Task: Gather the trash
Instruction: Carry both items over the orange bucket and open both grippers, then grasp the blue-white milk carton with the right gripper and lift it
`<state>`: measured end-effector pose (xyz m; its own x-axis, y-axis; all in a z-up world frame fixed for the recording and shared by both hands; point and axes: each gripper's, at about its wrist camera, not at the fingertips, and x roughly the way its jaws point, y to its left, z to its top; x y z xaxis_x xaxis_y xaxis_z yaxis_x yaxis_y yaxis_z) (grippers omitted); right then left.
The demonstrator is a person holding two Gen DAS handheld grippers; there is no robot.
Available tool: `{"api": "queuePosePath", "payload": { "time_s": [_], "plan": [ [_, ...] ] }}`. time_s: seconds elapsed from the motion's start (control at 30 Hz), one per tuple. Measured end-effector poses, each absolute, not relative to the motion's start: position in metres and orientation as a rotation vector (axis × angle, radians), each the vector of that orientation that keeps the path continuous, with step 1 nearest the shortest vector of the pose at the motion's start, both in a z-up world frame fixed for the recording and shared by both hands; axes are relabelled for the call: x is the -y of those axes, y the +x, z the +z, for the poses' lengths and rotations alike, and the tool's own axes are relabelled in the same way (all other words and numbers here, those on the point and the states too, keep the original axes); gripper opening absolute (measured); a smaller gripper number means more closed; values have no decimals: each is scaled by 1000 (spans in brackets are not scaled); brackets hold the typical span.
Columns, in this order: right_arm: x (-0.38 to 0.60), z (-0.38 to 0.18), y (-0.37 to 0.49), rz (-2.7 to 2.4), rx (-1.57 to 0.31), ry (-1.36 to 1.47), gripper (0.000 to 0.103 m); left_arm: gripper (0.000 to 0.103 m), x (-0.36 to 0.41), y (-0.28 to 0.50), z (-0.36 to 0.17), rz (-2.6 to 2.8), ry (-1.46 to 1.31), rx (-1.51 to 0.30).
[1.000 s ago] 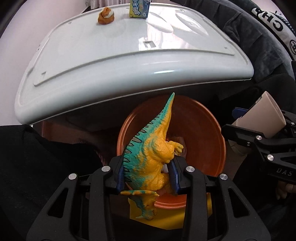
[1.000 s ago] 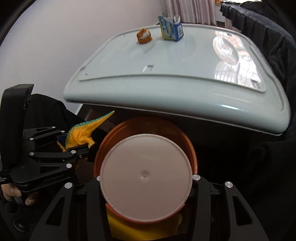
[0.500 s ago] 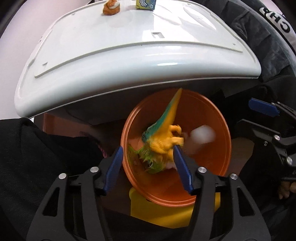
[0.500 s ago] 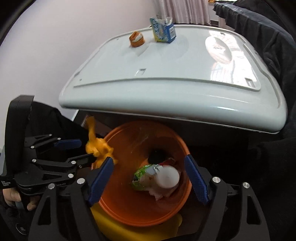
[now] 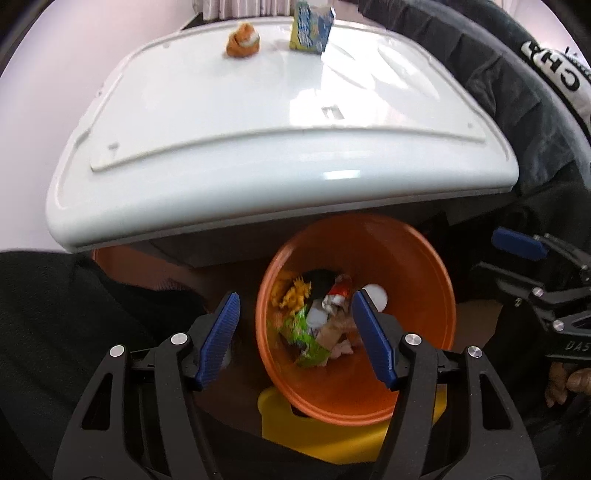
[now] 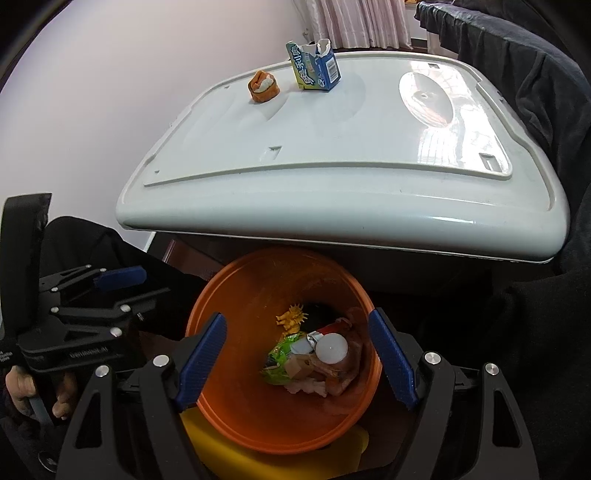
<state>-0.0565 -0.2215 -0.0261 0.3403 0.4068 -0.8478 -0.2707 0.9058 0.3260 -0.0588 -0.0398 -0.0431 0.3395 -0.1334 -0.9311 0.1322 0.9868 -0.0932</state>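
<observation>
An orange bin (image 5: 424,295) (image 6: 229,398) stands below the front edge of a white table (image 5: 221,147) (image 6: 332,155). In it lie a yellow toy dinosaur (image 5: 295,293) (image 6: 291,318), a paper cup (image 6: 332,349) (image 5: 376,295) and a green wrapper (image 5: 304,338) (image 6: 280,360). My left gripper (image 5: 295,339) is open and empty above the bin. My right gripper (image 6: 297,356) is open and empty above the bin. On the table's far side stand a torn blue milk carton (image 5: 310,29) (image 6: 314,66) and an orange crumpled wrapper (image 5: 242,40) (image 6: 263,86).
A yellow object (image 5: 314,439) (image 6: 236,454) sits under the bin. Dark clothing (image 5: 517,85) (image 6: 546,74) lies along the table's right side. A pale wall (image 6: 92,92) is on the left. My left gripper also shows at the right wrist view's left (image 6: 110,284).
My left gripper opened and dropped the toy dinosaur into the bin. My right gripper opened and dropped the paper cup into the bin. Both have lifted slightly.
</observation>
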Motion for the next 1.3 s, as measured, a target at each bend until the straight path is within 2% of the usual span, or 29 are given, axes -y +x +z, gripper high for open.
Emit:
{"api": "queuePosePath", "payload": {
  "time_s": [0.1, 0.43, 0.5, 0.67, 0.73, 0.9, 1.07, 1.3],
  "plan": [
    [220, -22, -48, 448, -1137, 129, 78, 68, 32, -48, -27, -179, -26, -1144],
    [213, 25, 28, 441, -1007, 50, 81, 72, 15, 21, 38, -141, -72, -914],
    [212, 37, 51, 432, -973, 42, 82, 79, 12, 36, 52, -131, -59, -865],
    [204, 51, 109, 395, -892, 22, 87, 80, 2, 79, 76, -84, -64, -772],
    [198, 49, 129, 380, -876, 22, 93, 80, -4, 94, 79, -60, -80, -757],
    [171, 25, 173, 316, -883, 55, 97, 80, -23, 112, 71, 20, -123, -723],
    [149, -8, 201, 212, -894, 103, 98, 80, -42, 110, 50, 107, -122, -728],
    [135, -28, 232, 115, -909, 161, 98, 80, -59, 109, 48, 114, -201, -732]
  ]
}}
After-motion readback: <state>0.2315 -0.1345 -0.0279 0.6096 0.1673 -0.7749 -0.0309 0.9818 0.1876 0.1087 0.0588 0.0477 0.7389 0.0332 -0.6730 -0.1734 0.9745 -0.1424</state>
